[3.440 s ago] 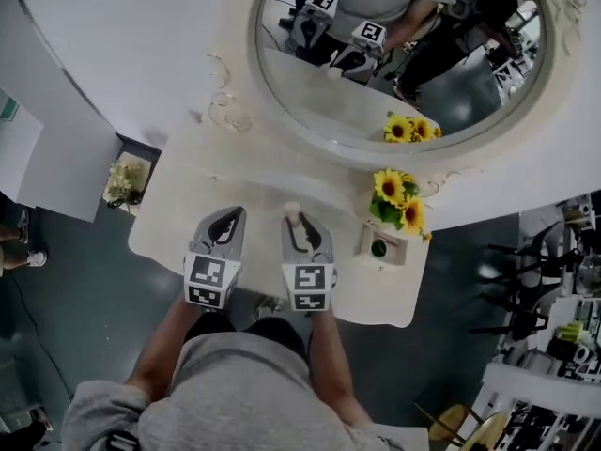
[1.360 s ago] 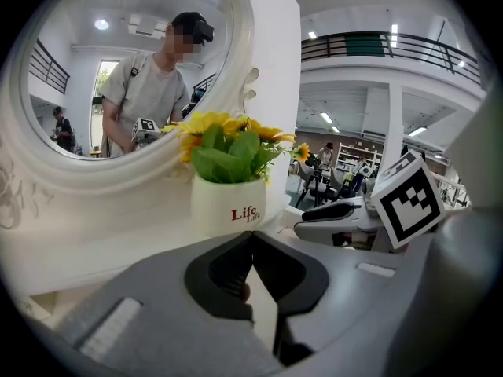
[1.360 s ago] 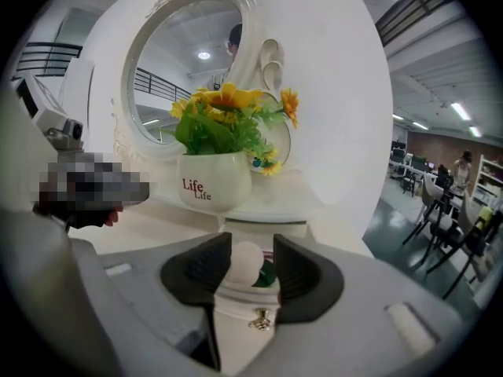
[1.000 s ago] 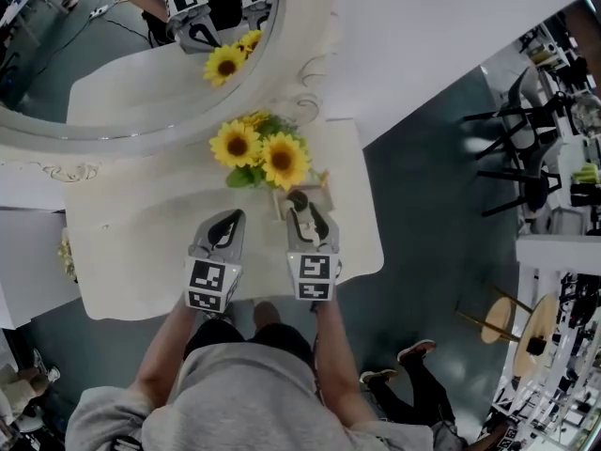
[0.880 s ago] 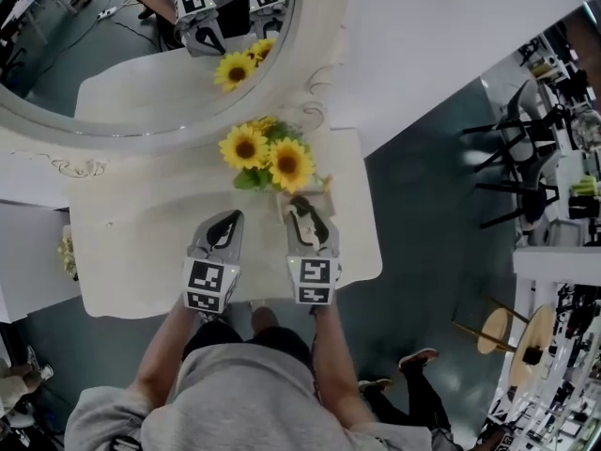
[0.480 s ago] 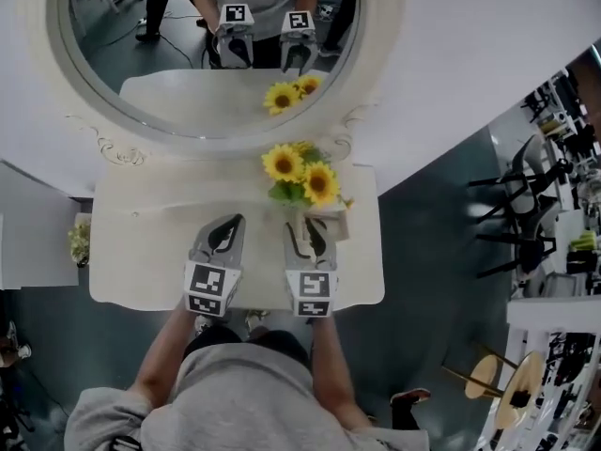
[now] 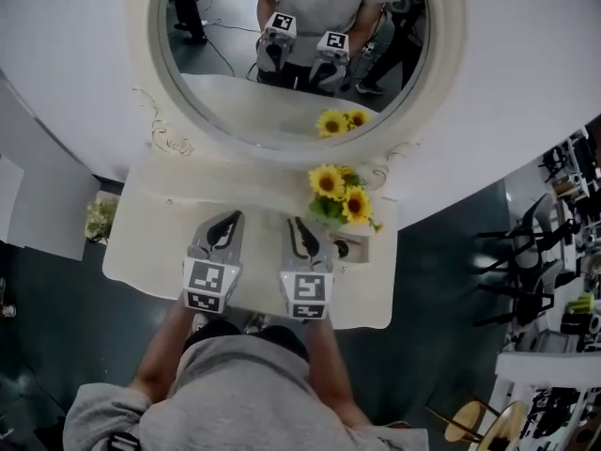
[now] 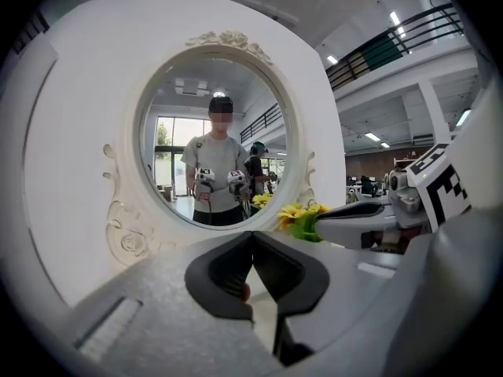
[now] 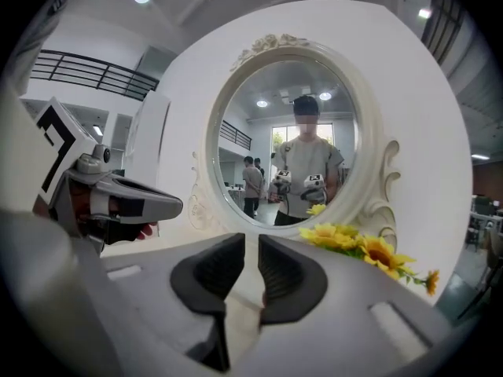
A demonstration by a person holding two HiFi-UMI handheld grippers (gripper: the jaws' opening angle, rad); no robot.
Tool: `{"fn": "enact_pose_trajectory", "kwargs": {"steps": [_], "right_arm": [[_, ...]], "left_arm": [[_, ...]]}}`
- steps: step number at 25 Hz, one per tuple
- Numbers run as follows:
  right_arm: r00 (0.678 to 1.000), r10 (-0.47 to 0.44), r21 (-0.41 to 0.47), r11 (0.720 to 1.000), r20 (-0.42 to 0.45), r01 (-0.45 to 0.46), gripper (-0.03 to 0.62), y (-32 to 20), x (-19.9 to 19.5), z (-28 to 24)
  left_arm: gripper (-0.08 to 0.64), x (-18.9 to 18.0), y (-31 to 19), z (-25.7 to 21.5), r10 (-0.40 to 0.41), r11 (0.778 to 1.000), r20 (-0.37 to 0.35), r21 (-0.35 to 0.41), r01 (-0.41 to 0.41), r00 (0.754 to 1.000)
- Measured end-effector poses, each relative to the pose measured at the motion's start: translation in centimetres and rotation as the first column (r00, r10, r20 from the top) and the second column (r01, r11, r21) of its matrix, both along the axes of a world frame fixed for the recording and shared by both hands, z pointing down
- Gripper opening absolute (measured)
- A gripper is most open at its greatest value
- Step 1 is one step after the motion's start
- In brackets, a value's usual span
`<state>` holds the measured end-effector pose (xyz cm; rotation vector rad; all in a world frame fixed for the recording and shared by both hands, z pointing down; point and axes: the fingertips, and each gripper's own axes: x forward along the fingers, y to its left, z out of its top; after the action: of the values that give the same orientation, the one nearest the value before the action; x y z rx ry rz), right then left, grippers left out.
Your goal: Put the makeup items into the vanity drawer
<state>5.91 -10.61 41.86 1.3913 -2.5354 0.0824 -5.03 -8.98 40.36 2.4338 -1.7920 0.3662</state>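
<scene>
- Two claws hang side by side over the front half of the cream vanity top (image 7: 150, 252). Both point toward the oval mirror (image 7: 235, 92) at upper centre of the head view.
- Far left, off the table's edge: a small potted plant (image 7: 98, 220). It plays no part in the task.
- Left claw (image 7: 225, 225): the jaws meet at the tips in its own view, with nothing clearly between them. Bare tabletop lies ahead of it.
- Right claw (image 7: 299, 228): the jaws have just been closing and now stand a narrow slit apart. Only tabletop shows through the slit, so it grips nothing.
- Just right of the right claw: a small open box (image 7: 363, 250) with a dark round item (image 7: 342, 249) in it, the only likely makeup piece I can find. It shows as a round end from above, so it probably stands upright. I cannot confirm its long axis.
- Above the box in frame: sunflowers (image 7: 340, 191), crowding its far side.
- Drawer: no view shows it. It is presumably under the table's front edge at lower centre, beneath the claws and arms.
- Key relation: the item sits beside the right claw's jaws, to frame right, not ahead of them.
- The right claw is much the nearer and would need to swing right. The left claw is well apart, with the right claw in between.
</scene>
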Motion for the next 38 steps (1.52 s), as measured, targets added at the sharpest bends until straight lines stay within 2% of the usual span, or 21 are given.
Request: {"fn": "enact_pose_trajectory", "kwargs": {"steps": [5,12,38], "right_arm": [[0.999,-0.041,0.020,0.999,0.000,0.041,0.006,0.4,-3.2,-0.8],[0.997,-0.071,0.021,0.997,0.001,0.071,0.006,0.9,-5.4,-1.2],[0.999,-0.039,0.026,0.999,0.007,0.039,0.005,0.9,-5.1,-1.4]], "left_arm": [[0.011,-3.0,0.6,-0.9,-0.050,0.999,0.001,0.021,0.050,0.999],[0.011,-4.7,0.9,-1.3,-0.065,0.998,0.001,0.027,0.065,0.998],[0.011,-5.1,1.1,-1.2,-0.050,0.999,0.009,0.021,0.050,0.999]]}}
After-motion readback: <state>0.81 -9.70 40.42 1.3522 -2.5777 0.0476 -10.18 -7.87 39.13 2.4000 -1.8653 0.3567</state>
